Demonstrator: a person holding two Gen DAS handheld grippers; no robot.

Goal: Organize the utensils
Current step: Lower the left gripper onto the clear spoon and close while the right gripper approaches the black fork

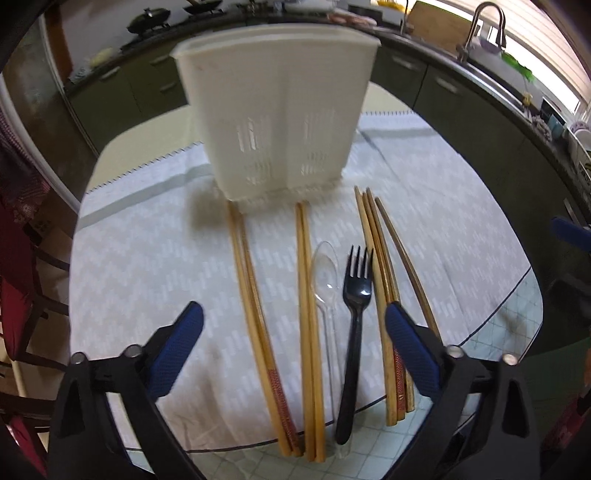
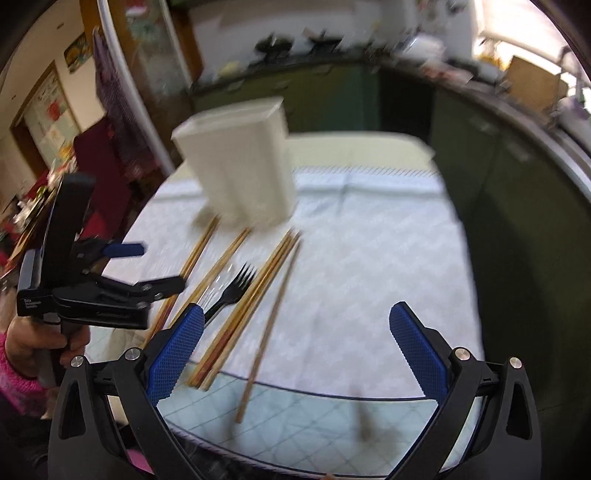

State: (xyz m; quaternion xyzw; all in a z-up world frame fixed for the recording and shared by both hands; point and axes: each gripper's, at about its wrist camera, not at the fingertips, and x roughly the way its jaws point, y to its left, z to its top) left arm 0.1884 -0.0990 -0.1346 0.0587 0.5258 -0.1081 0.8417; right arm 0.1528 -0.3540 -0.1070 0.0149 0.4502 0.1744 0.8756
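Observation:
A tall white slotted utensil holder [image 1: 277, 122] stands upright on the cloth-covered table [image 1: 147, 258]. In front of it lie wooden chopsticks in pairs and a bundle [image 1: 255, 314], a clear plastic spoon [image 1: 325, 277] and a black plastic fork [image 1: 354, 314]. My left gripper [image 1: 293, 339] hovers open above the spoon and fork, its blue pads wide apart with nothing touching them. In the right wrist view, my right gripper [image 2: 297, 347] is open over the near table edge, right of the chopsticks [image 2: 229, 332] and a lone chopstick [image 2: 269, 325]. The holder [image 2: 240, 166] is blurred there.
A pale patterned cloth [image 1: 461, 221] covers the table over a tiled sheet [image 2: 295, 413]. Kitchen counters and a sink faucet [image 1: 487, 26] run behind. Red-cushioned chairs [image 1: 18, 277] stand at the left. A hand in a pink sleeve [image 2: 22, 354] holds the left gripper [image 2: 122, 266].

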